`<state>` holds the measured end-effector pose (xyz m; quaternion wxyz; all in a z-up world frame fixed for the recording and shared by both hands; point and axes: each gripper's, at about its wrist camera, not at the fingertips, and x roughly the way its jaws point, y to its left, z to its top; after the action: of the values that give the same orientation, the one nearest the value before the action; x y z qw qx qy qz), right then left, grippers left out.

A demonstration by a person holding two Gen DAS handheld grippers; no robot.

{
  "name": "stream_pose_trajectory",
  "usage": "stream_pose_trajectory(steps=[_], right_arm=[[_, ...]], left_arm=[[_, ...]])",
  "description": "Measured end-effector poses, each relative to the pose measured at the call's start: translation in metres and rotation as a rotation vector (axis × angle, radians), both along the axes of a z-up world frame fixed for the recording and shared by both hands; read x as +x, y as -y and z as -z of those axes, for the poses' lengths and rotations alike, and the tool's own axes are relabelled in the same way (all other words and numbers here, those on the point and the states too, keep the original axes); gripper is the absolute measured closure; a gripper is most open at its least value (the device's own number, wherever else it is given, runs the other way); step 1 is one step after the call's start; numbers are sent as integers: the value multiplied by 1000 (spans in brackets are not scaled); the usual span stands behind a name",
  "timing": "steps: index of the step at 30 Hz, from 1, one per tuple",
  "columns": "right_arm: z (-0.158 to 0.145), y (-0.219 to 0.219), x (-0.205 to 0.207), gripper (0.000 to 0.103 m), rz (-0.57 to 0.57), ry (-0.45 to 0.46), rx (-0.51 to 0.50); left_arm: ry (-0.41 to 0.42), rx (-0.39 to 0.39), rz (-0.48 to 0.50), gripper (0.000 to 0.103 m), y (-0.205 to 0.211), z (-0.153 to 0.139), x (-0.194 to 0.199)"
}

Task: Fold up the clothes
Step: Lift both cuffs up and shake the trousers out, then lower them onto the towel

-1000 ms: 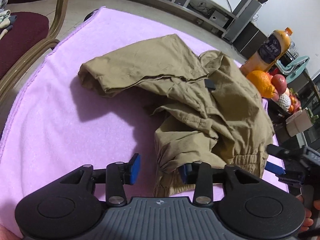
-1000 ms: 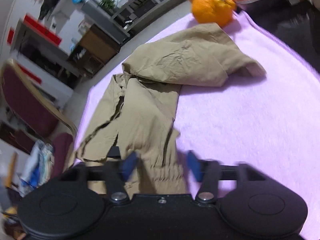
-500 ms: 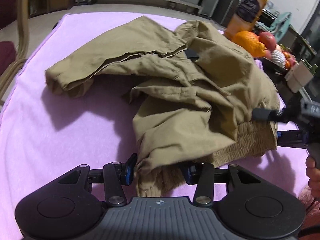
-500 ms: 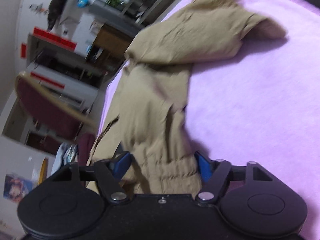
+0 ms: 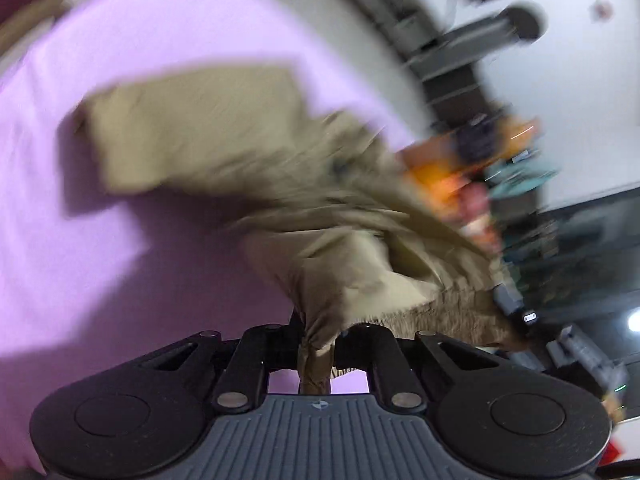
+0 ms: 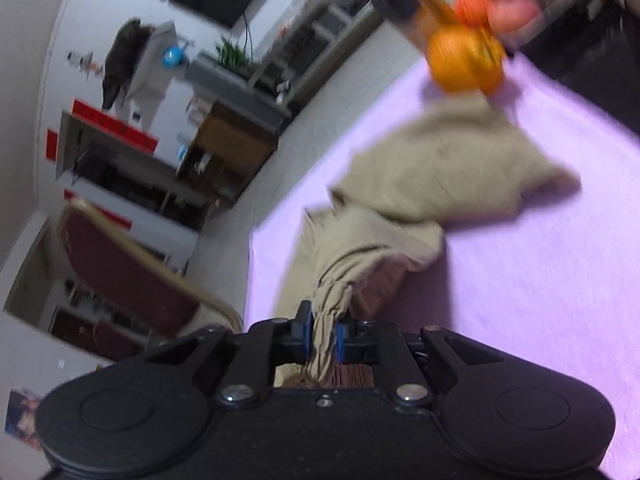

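Both grippers closing, pinched on khaki trousers (image 5: 248, 152) waistband: left gripper (image 5: 316, 344), right gripper (image 6: 323, 340). Probably so garment hangs off purple cloth (image 6: 540, 280), shakes straight before folding.

crumpled khaki trousers (image 5: 248, 152), elastic waistband bunched and lifted, legs trailing on the lilac cloth (image 5: 80, 240).

Plain khaki trousers (image 5: 248, 152) on a lilac cloth (image 5: 100, 240); black grippers with blue pads (image 6: 339, 342); an orange (image 6: 460, 62) beyond; a maroon chair (image 6: 128, 280) nearby.
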<state>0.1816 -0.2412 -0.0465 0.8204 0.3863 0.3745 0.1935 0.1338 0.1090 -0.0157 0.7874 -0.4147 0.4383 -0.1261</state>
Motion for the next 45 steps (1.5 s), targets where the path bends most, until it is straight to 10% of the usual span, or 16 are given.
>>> stream_pose_trajectory(steps=[8,18,23,30,33,39,45], right_arm=[[-218,31,-110,92,25,484,81],[-316,49,-232,92,27,790,66],[-320,42,-207,92,18,771,44],[-244,-11,-33,92,14,382,-114],[-244,-26,20,92,27,350,-122],[-337,-4,-20,92,18,745,-109],[-261,10,-66,92,-37,655,-197]], left_arm=[[615,-269,-46,93,-21,-204,-127],[1075,-88,-34,90,21,-318,-270],[955,6,-75,87,17,-311,-227],[428,114,-166,91,-38,-198,-29],[510,148,-188,91,-46,-226,4],[915,197,-143,89,-35,-322,-56],[703,219,-92,90,-10,-217,-77]])
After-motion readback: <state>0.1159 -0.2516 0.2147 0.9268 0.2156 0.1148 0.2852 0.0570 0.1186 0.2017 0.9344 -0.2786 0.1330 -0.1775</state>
